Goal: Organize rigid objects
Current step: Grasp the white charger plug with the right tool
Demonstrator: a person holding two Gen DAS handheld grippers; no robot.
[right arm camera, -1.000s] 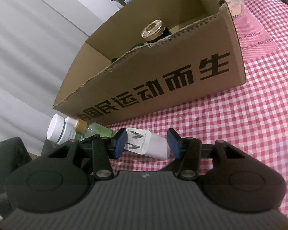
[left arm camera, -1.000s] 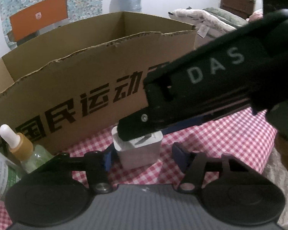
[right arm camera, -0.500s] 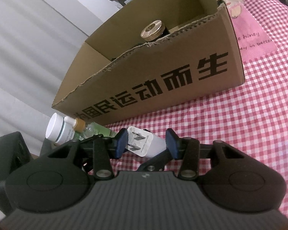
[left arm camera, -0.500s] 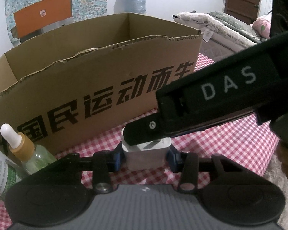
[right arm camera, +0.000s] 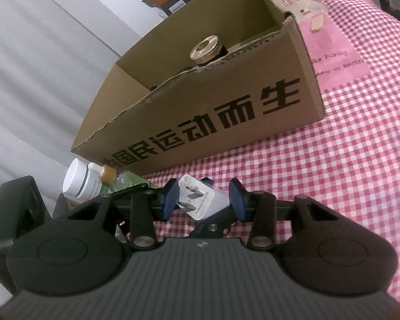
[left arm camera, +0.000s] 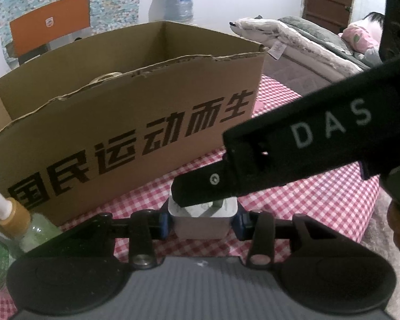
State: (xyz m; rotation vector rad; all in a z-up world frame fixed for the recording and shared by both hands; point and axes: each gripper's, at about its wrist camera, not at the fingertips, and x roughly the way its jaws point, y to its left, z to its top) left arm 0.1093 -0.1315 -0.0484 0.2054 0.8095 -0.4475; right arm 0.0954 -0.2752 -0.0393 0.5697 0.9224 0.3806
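Landmark: cardboard box [left arm camera: 125, 122] with black lettering. Left wrist cam sits low and close to the box's lettered long side, tilted down, facing it nearly square-on; room and bed [left arm camera: 306, 42] behind the box. Right wrist cam also low and near, tilted down, sees the same side obliquely from its right end, into the open top [right arm camera: 200, 61]. Shared: lettered wall, checked cloth [right arm camera: 333, 173] in front of it, white charger [left arm camera: 202, 221] [right arm camera: 200, 200], dropper bottle [left arm camera: 10, 213] [right arm camera: 106, 173] at the box's left end.
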